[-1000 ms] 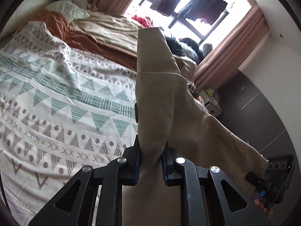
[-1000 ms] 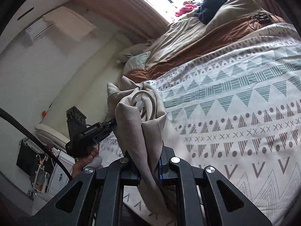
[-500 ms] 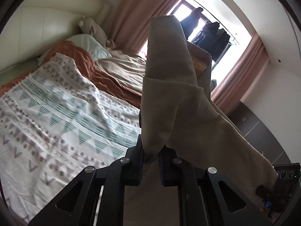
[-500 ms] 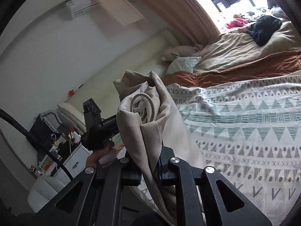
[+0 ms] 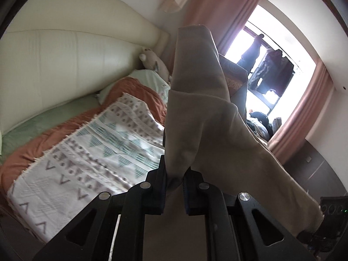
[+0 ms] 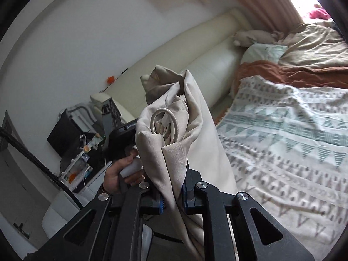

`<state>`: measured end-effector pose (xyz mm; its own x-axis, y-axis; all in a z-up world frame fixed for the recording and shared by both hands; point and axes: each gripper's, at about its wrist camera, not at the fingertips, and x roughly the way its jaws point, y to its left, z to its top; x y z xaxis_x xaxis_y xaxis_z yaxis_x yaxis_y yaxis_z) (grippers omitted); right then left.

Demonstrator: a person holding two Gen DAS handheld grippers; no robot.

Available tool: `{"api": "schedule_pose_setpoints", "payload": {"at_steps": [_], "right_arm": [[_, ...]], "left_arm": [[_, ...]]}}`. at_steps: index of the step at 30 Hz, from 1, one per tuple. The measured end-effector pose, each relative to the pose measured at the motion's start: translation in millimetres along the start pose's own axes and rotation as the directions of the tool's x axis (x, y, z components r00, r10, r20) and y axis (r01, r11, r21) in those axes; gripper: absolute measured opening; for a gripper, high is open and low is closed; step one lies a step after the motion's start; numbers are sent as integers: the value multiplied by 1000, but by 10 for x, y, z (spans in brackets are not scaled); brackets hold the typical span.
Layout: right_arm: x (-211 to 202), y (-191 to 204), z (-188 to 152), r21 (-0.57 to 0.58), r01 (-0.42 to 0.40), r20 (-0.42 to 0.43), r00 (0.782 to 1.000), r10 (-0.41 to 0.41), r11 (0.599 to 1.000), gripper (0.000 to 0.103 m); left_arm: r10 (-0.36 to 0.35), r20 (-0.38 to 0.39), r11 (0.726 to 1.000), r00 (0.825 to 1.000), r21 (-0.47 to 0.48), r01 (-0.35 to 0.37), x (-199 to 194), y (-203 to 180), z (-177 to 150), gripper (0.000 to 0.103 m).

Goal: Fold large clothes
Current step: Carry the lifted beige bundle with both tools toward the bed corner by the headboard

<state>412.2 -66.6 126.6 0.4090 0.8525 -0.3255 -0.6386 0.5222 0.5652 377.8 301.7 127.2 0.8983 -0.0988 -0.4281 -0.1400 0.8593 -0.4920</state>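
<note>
Cloth point(image 5: 208, 130), beige and smooth, hangs in soft folds above the zigzag blanket point(image 5: 104, 152). My left gripper point(image 5: 175, 182) pinches one part tight. My right gripper point(image 6: 173, 198) squeezes a bunched part with a cord loop point(image 6: 163, 121), maybe a drawstring.

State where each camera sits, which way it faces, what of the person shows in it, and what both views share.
Left wrist: sits on the left claw, looking along its fingers over the patterned blanket toward the headboard and window; no hand shows, only the right claw's body at the lower right edge.
Right wrist: sits on the right claw, facing the headboard and white wall; the person's left hand shows.
Shared: the beige garment, clamped in both claws, the blanket, headboard and stuffed toy.
</note>
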Motion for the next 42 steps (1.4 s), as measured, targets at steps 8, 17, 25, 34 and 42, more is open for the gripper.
{"api": "schedule_pose_setpoints", "payload": {"at_steps": [8, 17, 25, 34, 42], "right_arm": [[1396, 237, 72, 5, -83, -56, 995, 83, 997, 9], [2765, 513, 17, 22, -199, -141, 970, 200, 980, 9], [3771, 450, -92, 100, -244, -225, 939, 260, 965, 9], [4410, -215, -79, 201, -186, -270, 933, 237, 962, 9], [4591, -923, 128, 262, -100, -225, 961, 162, 960, 9]], "left_arm": [[131, 53, 991, 990, -6, -131, -436, 824, 354, 13], [277, 87, 961, 957, -9, -277, -896, 1594, 552, 13], [391, 65, 920, 918, 0, -391, -896, 1918, 520, 13], [408, -19, 913, 913, -14, -409, -146, 2233, 438, 13], [432, -76, 902, 899, 19, -432, 592, 2239, 606, 13]]}}
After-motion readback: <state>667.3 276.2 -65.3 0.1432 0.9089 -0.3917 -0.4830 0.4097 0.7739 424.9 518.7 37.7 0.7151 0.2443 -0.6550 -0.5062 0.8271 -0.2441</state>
